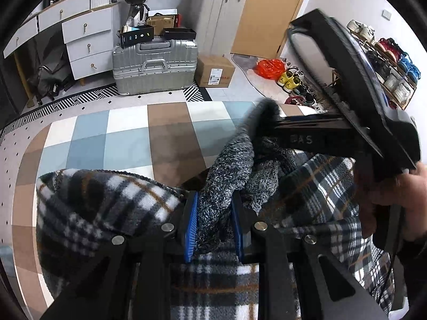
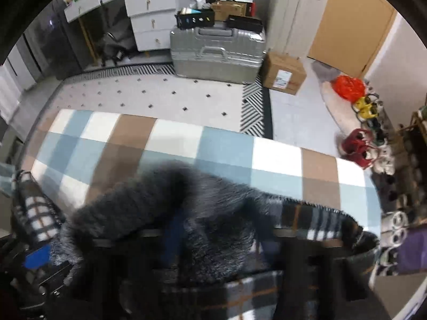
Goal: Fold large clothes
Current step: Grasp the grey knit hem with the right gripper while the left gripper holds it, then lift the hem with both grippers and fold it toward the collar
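Note:
A large plaid fleece garment (image 1: 101, 202) with a grey knit lining (image 1: 229, 170) hangs in front of me over a checked blue, white and brown surface (image 1: 128, 138). My left gripper (image 1: 214, 226) is shut on a fold of the grey knit lining between its blue pads (image 1: 190, 229). My right gripper (image 1: 269, 128) shows in the left wrist view, above and right, closed on the same lining. In the right wrist view the grey fuzzy lining (image 2: 165, 213) and plaid cloth (image 2: 315, 224) cover my right gripper (image 2: 213, 242); its blurred fingers are closed on the cloth.
A silver suitcase (image 1: 154, 64) and a cardboard box (image 1: 214, 70) stand on the floor beyond the surface. White drawers (image 1: 85, 42) are at far left. Shoes (image 1: 291, 80), a red bag (image 1: 269, 68) and a shoe rack (image 1: 387, 61) are at right.

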Tool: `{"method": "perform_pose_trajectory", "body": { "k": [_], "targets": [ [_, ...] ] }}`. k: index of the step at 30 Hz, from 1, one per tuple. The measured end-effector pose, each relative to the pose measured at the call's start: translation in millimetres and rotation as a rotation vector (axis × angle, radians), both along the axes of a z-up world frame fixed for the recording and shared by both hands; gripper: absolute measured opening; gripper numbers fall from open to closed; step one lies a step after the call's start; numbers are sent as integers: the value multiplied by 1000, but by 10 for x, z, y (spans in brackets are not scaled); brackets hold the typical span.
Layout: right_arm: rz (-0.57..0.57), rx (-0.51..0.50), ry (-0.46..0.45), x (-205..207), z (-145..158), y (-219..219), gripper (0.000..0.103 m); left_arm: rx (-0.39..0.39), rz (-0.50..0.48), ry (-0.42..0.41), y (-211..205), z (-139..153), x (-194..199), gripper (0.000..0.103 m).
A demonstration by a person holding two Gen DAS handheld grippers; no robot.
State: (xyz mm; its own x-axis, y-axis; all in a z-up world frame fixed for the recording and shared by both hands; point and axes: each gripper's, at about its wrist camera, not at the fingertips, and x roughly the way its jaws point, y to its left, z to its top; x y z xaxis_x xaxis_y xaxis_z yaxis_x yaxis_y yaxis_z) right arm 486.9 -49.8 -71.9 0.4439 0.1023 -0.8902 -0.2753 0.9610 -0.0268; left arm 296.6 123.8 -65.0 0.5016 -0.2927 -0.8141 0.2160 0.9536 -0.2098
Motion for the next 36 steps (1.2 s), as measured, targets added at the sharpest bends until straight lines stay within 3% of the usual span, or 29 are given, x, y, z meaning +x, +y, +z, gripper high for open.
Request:
{"method": "perform_pose_trajectory", "body": {
  "k": [6, 12, 18, 27, 36],
  "targets": [
    [3, 19, -151, -389, 402, -130, 6, 18, 19, -29, -33, 194, -191, 17],
    [44, 37, -296, -1096, 968, -304, 5, 25, 39, -63, -32, 536, -642, 17],
    [89, 30, -342, -1781, 1261, -399, 5, -3, 69, -82, 45, 749, -965, 17],
    [108, 90, -384, -2688, 1325, -556, 5, -42, 86, -58, -31, 770, -1457, 17],
    [36, 215, -304, -3260, 874, -885, 5, -66, 77, -5, -126, 518, -1810, 17]
  ]
}}
